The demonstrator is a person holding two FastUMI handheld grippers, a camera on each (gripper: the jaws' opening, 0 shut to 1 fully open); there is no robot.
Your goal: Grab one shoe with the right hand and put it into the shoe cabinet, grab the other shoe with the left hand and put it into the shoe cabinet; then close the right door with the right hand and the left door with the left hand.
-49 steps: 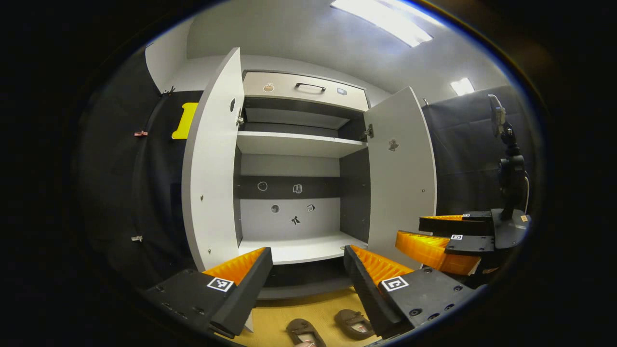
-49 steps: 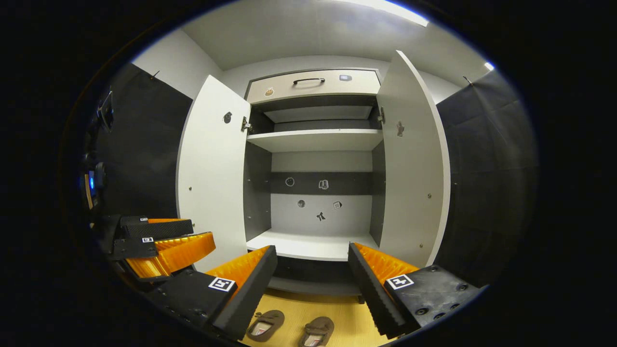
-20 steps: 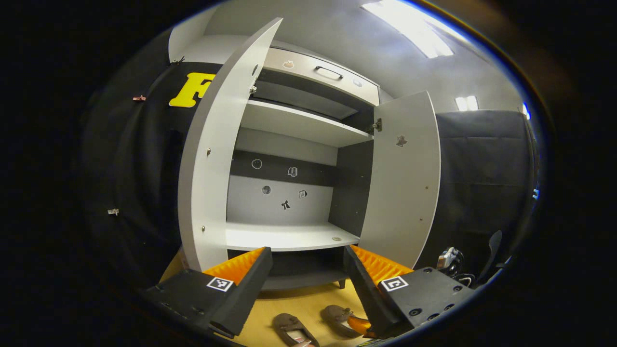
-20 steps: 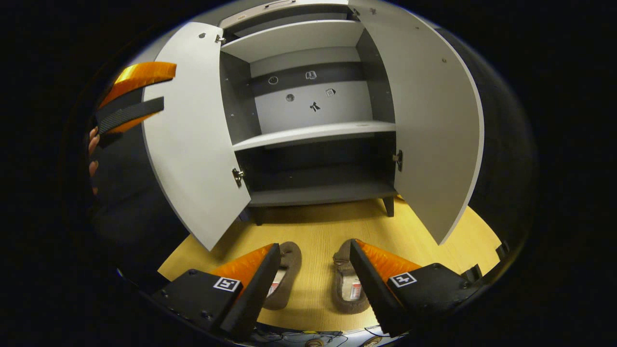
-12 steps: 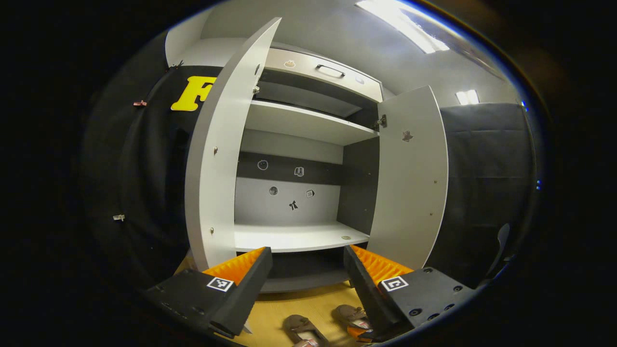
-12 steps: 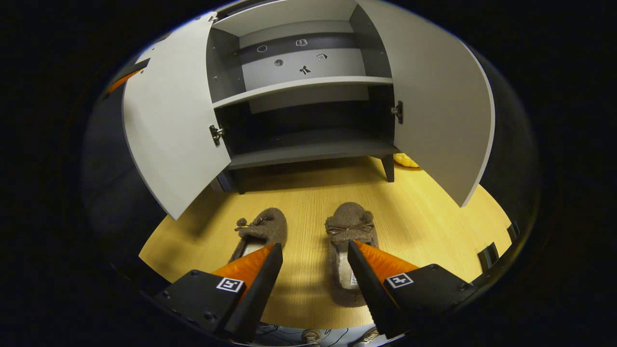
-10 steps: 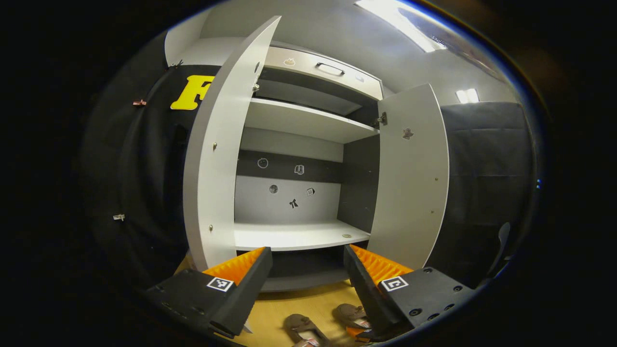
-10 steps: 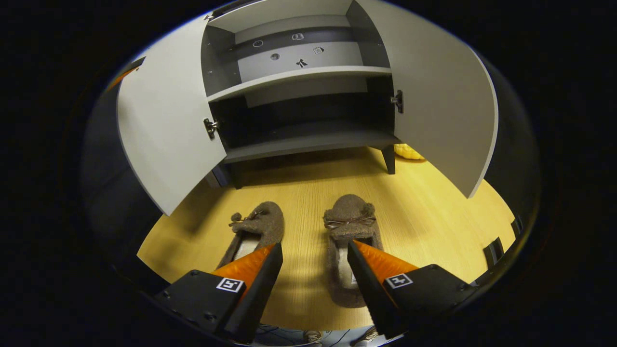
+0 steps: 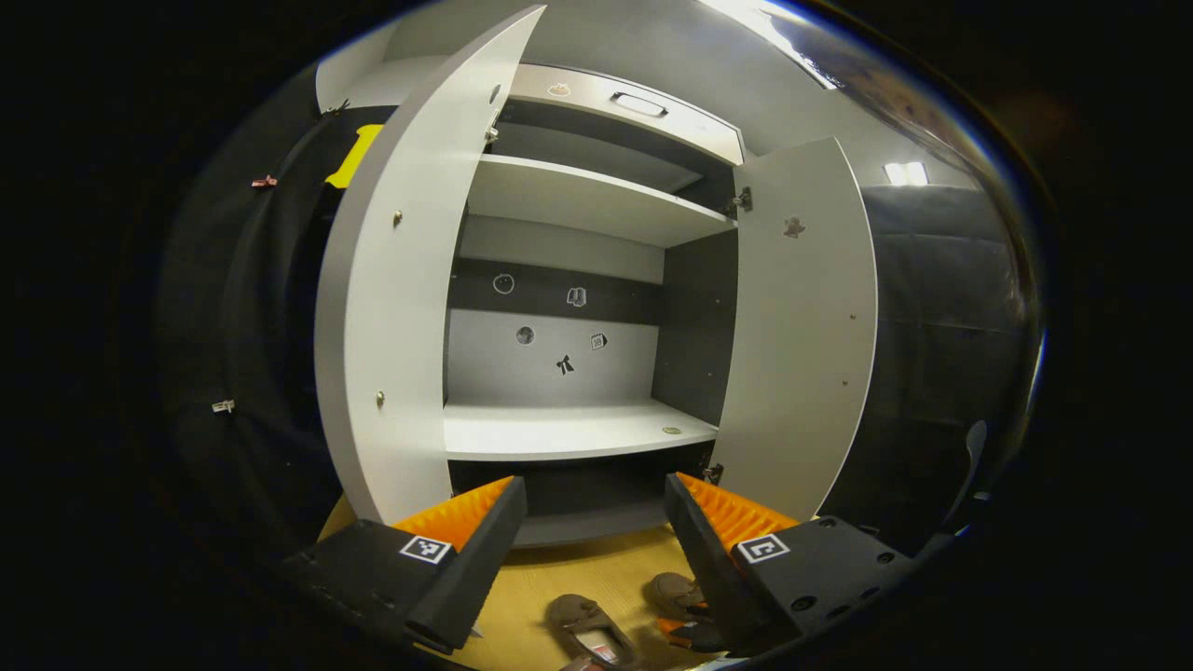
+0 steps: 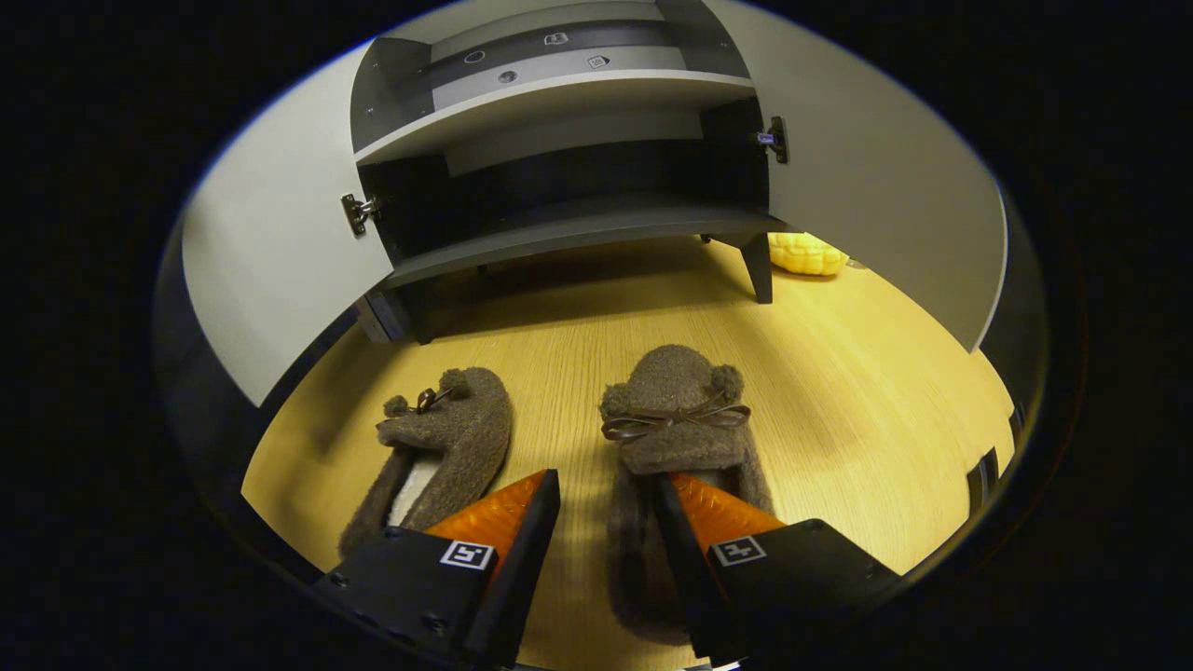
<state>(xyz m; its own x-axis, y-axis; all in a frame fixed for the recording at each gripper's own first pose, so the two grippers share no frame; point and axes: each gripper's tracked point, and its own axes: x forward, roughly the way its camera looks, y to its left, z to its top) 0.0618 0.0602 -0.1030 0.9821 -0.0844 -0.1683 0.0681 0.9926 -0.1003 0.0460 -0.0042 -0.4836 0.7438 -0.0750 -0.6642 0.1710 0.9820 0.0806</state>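
Observation:
Two brown fuzzy slippers lie on the wooden floor before the open shoe cabinet. In the right gripper view the right slipper, with a bow on top, sits directly under my right gripper. One finger is in the slipper's opening and the other is outside its left wall, with floor showing between them, so the gripper is open. The left slipper lies beside it, untouched. In the left gripper view my left gripper hangs open and empty, facing the cabinet. Both slippers show low down.
Both cabinet doors stand wide open: the left door and the right door. A yellow object lies on the floor by the cabinet's right leg. The cabinet has a light middle shelf and a dark bottom shelf.
My right gripper has dropped down onto the right slipper, and its jaws have narrowed a little. The left gripper has drifted slightly and stays open.

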